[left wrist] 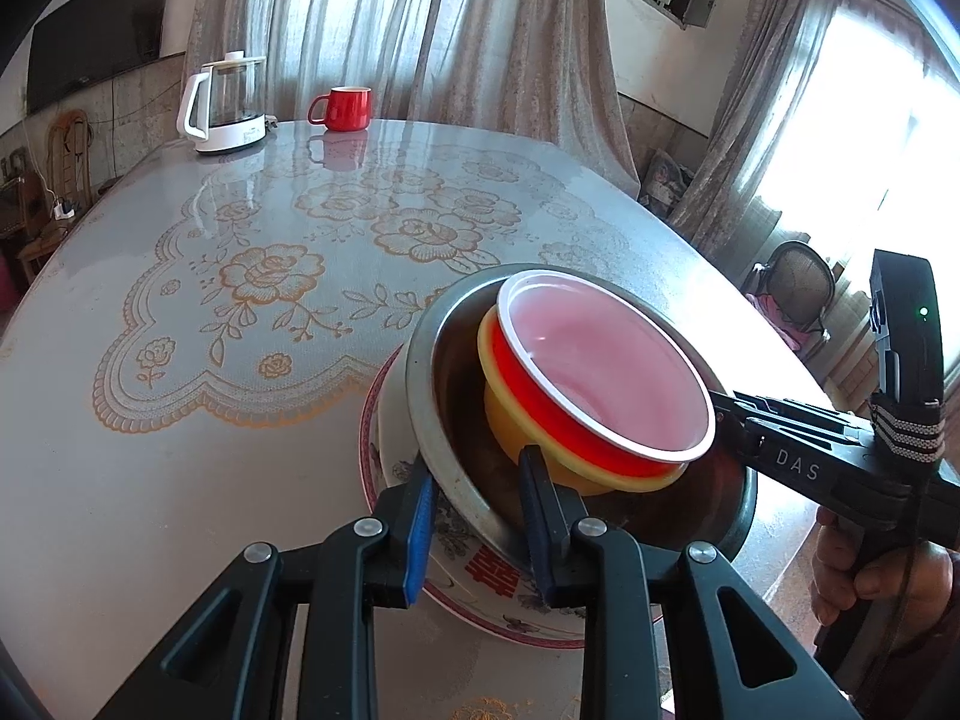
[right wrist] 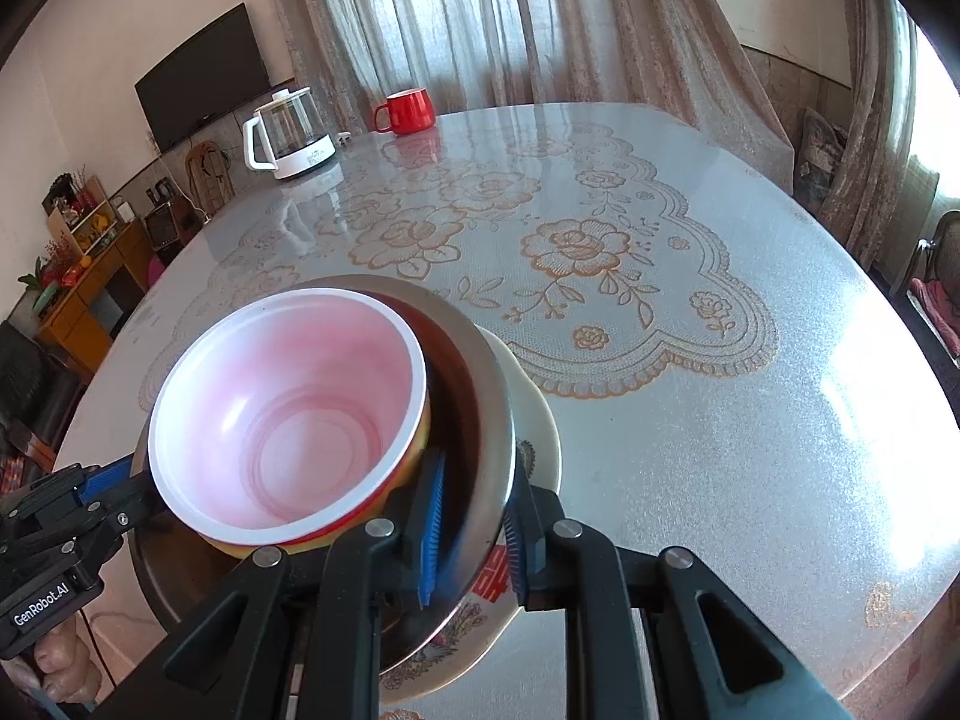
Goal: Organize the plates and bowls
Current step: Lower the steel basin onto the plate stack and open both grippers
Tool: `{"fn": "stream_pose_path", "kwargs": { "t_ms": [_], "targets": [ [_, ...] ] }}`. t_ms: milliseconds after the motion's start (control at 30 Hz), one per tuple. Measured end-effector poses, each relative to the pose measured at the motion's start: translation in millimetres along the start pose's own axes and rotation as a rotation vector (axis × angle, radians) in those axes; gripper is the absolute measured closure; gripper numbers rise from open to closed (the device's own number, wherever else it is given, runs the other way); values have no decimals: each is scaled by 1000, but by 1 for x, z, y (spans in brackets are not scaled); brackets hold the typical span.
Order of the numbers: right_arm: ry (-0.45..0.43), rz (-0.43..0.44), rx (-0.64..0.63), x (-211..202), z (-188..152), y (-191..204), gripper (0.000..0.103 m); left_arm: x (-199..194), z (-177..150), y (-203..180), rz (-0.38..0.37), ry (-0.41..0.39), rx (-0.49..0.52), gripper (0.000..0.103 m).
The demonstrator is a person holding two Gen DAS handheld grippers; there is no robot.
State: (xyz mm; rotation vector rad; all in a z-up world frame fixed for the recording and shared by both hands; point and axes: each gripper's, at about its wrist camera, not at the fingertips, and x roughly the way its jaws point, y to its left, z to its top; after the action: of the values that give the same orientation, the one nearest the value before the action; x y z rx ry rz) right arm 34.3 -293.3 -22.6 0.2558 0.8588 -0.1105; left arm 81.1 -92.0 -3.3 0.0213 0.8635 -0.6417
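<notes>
A stack stands at the table's near edge. A flowered white plate [left wrist: 510, 618] [right wrist: 540, 414] lies at the bottom, with a steel bowl [left wrist: 420, 360] [right wrist: 498, 420] on it. Inside nests a yellow bowl [left wrist: 510, 414], topped by a red bowl with a pale pink inside [left wrist: 600, 360] [right wrist: 288, 420]. My left gripper [left wrist: 480, 510] [right wrist: 129, 480] is shut on the steel bowl's rim, one finger outside and one inside. My right gripper [right wrist: 474, 528] [left wrist: 726, 408] clamps the opposite side of the same rim. The steel bowl looks slightly tilted.
A red mug [left wrist: 345, 108] [right wrist: 408, 111] and a white-based glass kettle [left wrist: 225, 108] [right wrist: 291, 132] stand at the table's far edge. A lace-patterned cover [right wrist: 600, 276] spreads over the table. A chair [left wrist: 798, 288] stands to the right, and a hand [left wrist: 870, 576] holds the right gripper.
</notes>
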Motion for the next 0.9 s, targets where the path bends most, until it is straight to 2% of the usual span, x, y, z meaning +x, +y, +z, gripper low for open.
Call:
{"fn": "stream_pose_path", "kwargs": {
  "t_ms": [733, 900],
  "targets": [
    [12, 66, 59, -9, -10, -4, 81, -10, -7, -3, 30, -29, -7, 75],
    [12, 84, 71, -13, -12, -6, 80, -16, -9, 1, 10, -39, -13, 75]
  ]
}}
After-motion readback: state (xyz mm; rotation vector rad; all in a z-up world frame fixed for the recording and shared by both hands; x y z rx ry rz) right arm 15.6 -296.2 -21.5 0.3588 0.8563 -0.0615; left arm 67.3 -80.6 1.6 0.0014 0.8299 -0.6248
